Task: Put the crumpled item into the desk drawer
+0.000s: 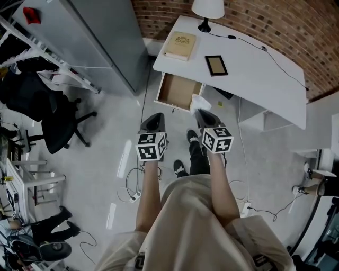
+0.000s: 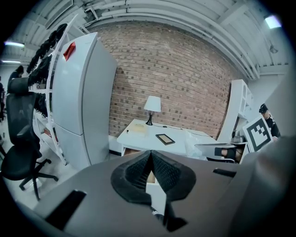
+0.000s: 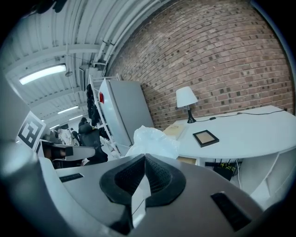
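We found the desk (image 1: pixel 265 84) backed against the brick wall (image 1: pixel 275 21). The lamp (image 1: pixel 207 9) stood at its back left corner, the book (image 1: pixel 180 45) before it on the left edge, the frame (image 1: pixel 216 65) just right of the book. Under the front edge — at the left end — the drawer (image 1: pixel 177 91) stood open, the crumpled item (image 1: pixel 200 101) at its right front corner. The cabinet (image 1: pixel 90 37) stood left of the desk, the office chair (image 1: pixel 58 119) nearer us.

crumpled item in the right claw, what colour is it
White and translucent; the crumpled item shows best in the right gripper view.
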